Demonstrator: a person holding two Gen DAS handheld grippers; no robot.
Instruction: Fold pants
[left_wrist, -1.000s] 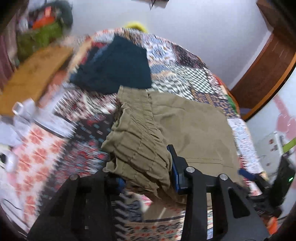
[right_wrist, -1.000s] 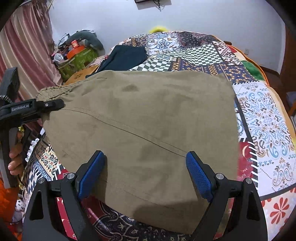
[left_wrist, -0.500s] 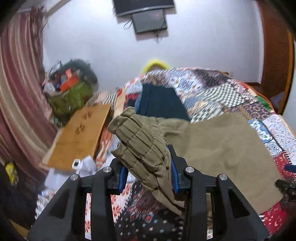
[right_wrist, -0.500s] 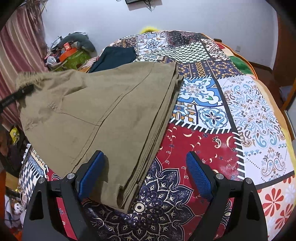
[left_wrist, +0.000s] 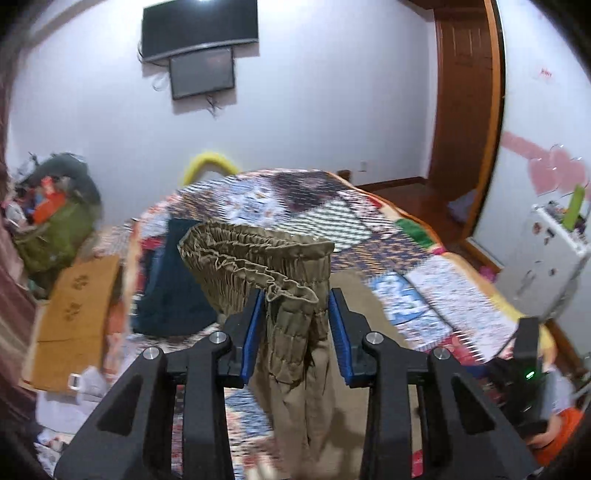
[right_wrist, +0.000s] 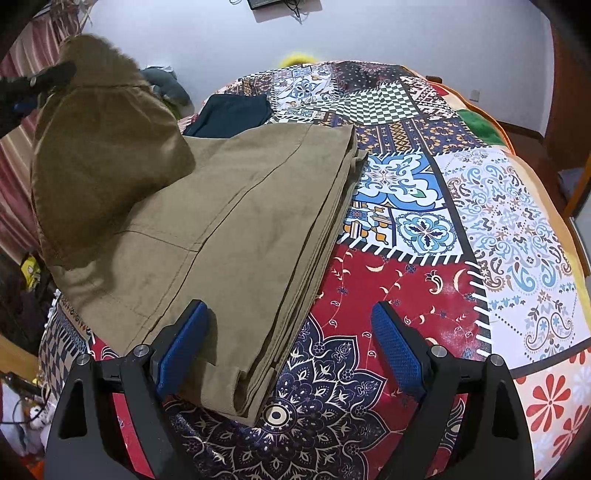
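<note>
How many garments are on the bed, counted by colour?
Olive-khaki: 1, the pants, waistband lifted in the left hand-held gripper
Dark navy: 1, the folded garment further back
Total: 2

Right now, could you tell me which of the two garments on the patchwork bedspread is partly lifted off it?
The olive-brown pants: the left gripper holds their gathered waistband up, whereas the dark navy garment lies flat behind them.
</note>
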